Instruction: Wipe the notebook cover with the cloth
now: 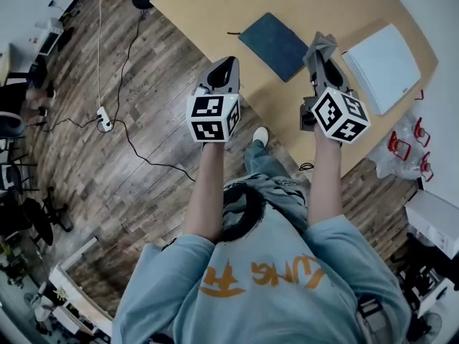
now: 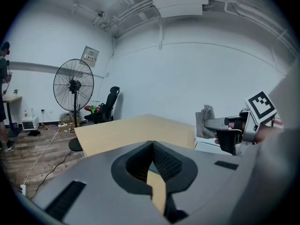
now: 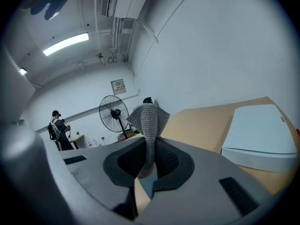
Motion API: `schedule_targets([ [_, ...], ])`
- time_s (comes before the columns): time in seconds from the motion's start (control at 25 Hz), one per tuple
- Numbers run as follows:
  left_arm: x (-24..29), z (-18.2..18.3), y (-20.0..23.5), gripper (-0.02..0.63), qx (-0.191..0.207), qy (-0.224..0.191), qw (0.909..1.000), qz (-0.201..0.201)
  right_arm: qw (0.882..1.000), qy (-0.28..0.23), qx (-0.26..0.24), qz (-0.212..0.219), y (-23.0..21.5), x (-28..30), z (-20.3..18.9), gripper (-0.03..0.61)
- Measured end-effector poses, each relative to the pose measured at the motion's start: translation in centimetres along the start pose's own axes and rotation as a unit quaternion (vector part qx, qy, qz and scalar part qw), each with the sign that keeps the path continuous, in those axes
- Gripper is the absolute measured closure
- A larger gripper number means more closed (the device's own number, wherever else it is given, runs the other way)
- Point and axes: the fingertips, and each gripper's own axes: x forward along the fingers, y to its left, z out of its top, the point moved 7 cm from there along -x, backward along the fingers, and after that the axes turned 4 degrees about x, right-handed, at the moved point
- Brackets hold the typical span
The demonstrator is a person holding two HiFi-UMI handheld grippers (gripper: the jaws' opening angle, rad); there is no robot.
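Wooden table [image 1: 215, 6] bears notebook [image 1: 275, 45]; right gripper [image 1: 326, 69] pinching cloth [image 1: 319, 47], left gripper [image 1: 225, 64] closed, empty

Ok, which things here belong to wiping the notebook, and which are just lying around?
For the job: notebook; cloth, clamped in the right gripper.
Just lying about: white box; fan; power strip.

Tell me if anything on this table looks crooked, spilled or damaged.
Nothing stands out. The notebook lies flat and closed on the table, the white box sits apart beside it, and the right gripper holds the cloth, bunched, above the table.
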Motion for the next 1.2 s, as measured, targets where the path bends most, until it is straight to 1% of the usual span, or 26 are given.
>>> schedule_targets([
  [0.12, 3.0, 1.0, 0.5, 0.597, -0.004, 0.003, 1.0000, -0.008, 1.000, -0.003, 0.015, -0.006, -1.6, 2.4, 0.9, 0.551],
  [0.24, 4.9, 2.4, 1.4, 0.597, -0.028, -0.005, 0.9996, -0.001, 1.000, 0.002, 0.010, -0.017, -2.9, 4.1, 2.0, 0.551],
  [0.32, 5.8, 2.9, 2.0, 0.597, -0.027, -0.001, 0.9996, 0.009, 1.000, 0.009, -0.001, -0.020, -3.2, 5.0, 2.3, 0.551],
  [0.44, 6.7, 2.7, 2.6, 0.597, -0.026, 0.012, 0.9995, 0.010, 1.000, 0.021, 0.007, -0.015, -3.3, 6.5, 1.6, 0.551],
  [0.56, 7.2, 2.3, 3.4, 0.597, -0.027, 0.022, 0.9994, 0.004, 0.999, 0.030, 0.017, -0.011, -2.6, 7.9, 0.8, 0.551],
  [0.72, 7.9, 1.5, 5.1, 0.597, -0.049, 0.026, 0.9984, -0.007, 0.999, 0.046, 0.004, -0.014, -1.1, 9.5, -0.6, 0.551],
  [0.84, 9.0, 1.3, 6.5, 0.597, -0.059, 0.029, 0.9976, -0.022, 0.998, 0.053, 0.000, -0.024, -0.1, 10.2, -1.4, 0.551],
  [1.04, 11.2, 1.9, 9.0, 0.597, -0.115, 0.019, 0.9921, -0.047, 0.997, 0.062, -0.010, -0.041, 1.4, 11.9, -1.2, 0.551],
  [1.12, 11.8, 1.5, 10.0, 0.597, -0.122, 0.023, 0.9906, -0.057, 0.997, 0.066, -0.010, -0.049, 2.1, 12.6, -1.8, 0.551],
  [1.2, 12.2, 1.0, 11.1, 0.597, -0.120, 0.028, 0.9903, -0.064, 0.996, 0.071, -0.007, -0.054, 2.7, 13.4, -2.7, 0.551],
])
